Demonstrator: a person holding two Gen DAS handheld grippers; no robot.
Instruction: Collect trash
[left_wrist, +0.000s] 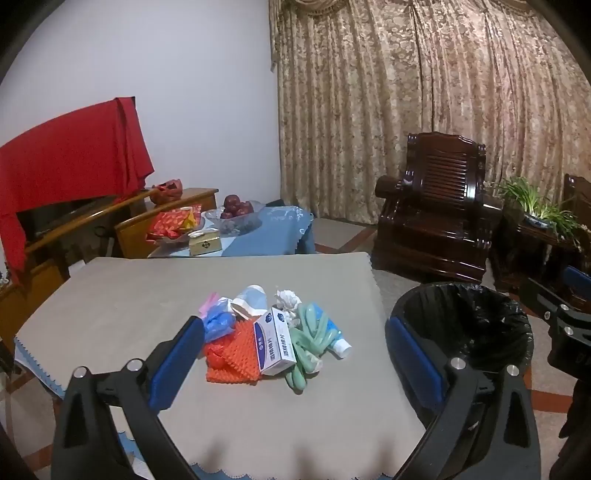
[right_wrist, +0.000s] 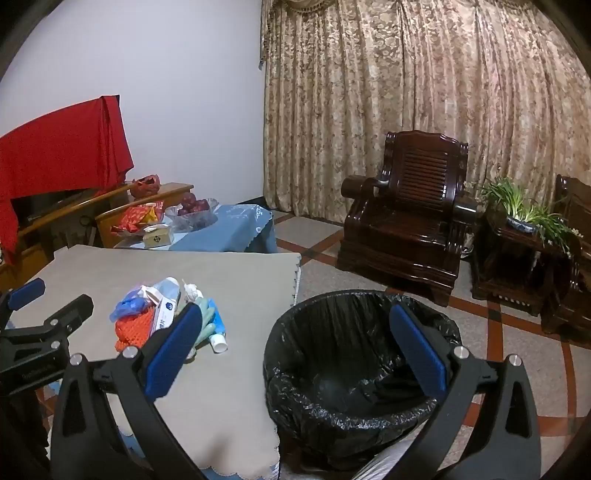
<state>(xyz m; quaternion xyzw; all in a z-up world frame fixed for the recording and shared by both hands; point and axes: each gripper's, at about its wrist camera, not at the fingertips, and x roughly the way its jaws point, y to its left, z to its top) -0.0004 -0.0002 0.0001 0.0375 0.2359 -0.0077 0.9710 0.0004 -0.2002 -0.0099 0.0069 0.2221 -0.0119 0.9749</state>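
Both claws wide and empty, trash pile waiting on the grey cloth-covered tabletop (left_wrist: 110, 314).

My left claw (left_wrist: 295, 350) hangs just short of the heap; I'd take the white-and-blue cardboard box (left_wrist: 275, 341) on top first, then carry it right of the pile to the black-lined round bin (right_wrist: 351, 369), under my right claw (right_wrist: 295, 350).

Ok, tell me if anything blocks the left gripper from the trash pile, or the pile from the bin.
Nothing visible does. The left gripper is open, with bare tablecloth between it and the trash pile. The black-lined bin stands open-topped on the floor beside the table's right edge, with nothing between it and the pile.
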